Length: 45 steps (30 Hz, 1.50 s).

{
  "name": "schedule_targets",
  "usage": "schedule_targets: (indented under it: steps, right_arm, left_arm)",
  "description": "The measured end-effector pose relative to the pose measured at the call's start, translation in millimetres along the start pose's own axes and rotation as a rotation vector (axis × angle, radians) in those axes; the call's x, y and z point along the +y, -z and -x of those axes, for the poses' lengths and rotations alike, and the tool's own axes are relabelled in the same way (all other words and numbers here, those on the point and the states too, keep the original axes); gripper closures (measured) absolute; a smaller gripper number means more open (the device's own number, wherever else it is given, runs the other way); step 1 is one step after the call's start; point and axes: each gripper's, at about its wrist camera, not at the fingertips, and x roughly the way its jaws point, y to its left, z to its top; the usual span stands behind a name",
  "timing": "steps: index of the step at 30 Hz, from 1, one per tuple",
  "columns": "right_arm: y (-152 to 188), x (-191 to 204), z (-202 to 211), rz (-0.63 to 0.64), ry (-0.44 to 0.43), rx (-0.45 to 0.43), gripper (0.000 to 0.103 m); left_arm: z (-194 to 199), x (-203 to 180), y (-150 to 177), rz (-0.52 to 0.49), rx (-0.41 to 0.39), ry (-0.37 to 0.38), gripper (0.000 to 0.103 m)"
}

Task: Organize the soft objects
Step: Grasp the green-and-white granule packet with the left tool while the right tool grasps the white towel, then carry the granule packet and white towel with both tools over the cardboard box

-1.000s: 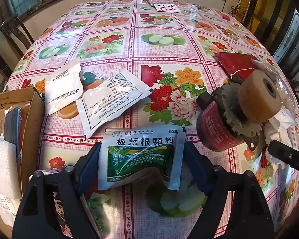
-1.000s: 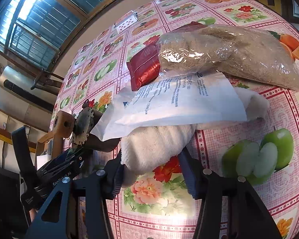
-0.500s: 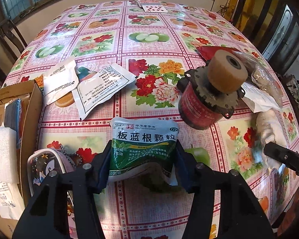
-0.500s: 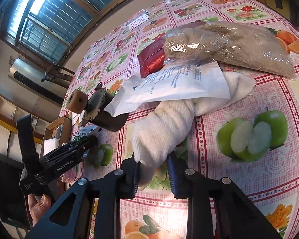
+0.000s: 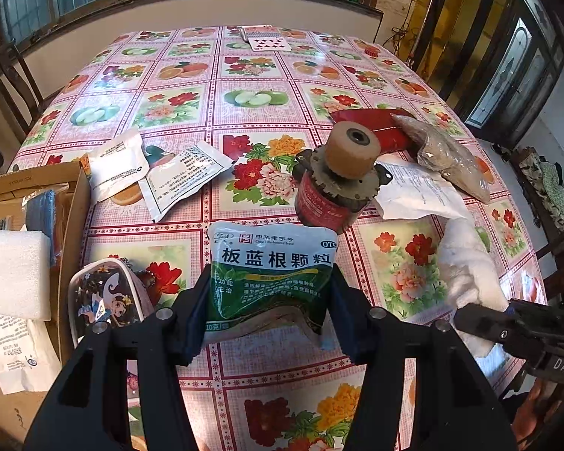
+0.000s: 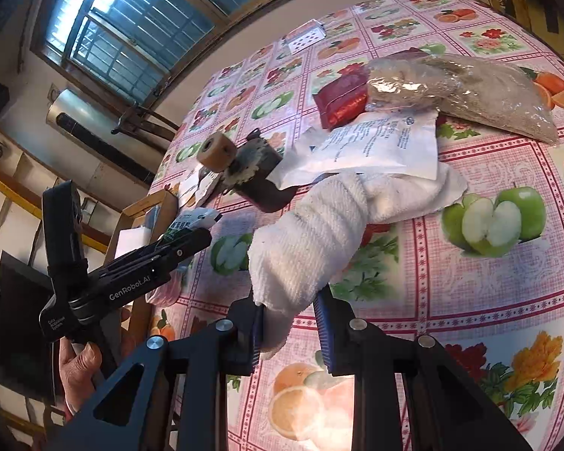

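Left tool (image 5: 270,312) pinches green granule sachet (image 5: 272,267), lifted above desk (image 5: 252,71) near edge: light, crinkly, grip sides. Right tool (image 6: 287,323) clamps white towel (image 6: 319,233); limp end trails under paper packet (image 6: 372,146); may drag it.

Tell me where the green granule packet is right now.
In the left wrist view, the green granule packet is pinched between the left gripper fingers, lifted just in front of the red can.

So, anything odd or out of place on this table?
Yes: a metal gear part with a tan roller stands among the soft packets, hard and not soft. A white packet lies on the towel that the right gripper grips.
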Motion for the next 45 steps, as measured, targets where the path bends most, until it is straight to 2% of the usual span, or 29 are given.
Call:
schedule_targets:
  steps: [8,15,20,27,35,41,45]
  right_arm:
    - [11.1,41.0,-6.4,0.080,-0.047,0.013,0.078]
    - [12.4,91.0,-15.7,0.175,-0.086,0.016,0.078]
    - [12.8,137.1,-31.9,0.265,-0.108,0.031,0.078]
    - [9.2,201.3,-64.4,0.366,-0.139,0.052,0.078]
    - [17.3,265.0,-113.2,0.469,-0.146,0.106,0.078]
    - [20.1,295.3,-151.4,0.504,-0.130,0.138,0.078]
    - [20.7,312.6,-169.8,0.535,-0.121,0.160,0.078]
  left_arm:
    - [24.8,11.4,9.4,0.000,-0.033,-0.009,0.048]
    - [49.4,42.9,15.3,0.039,-0.047,-0.004,0.048]
    - [71.9,76.2,15.5,0.067,-0.074,-0.059,0.048]
    - [95.4,143.9,20.6,0.150,-0.095,-0.163,0.048]
    - [101.8,208.1,29.9,0.216,-0.096,-0.290,0.048]
    - [91.3,243.9,33.9,0.268,-0.086,-0.320,0.048]
    - [83.0,259.0,36.5,0.291,-0.074,-0.304,0.048]
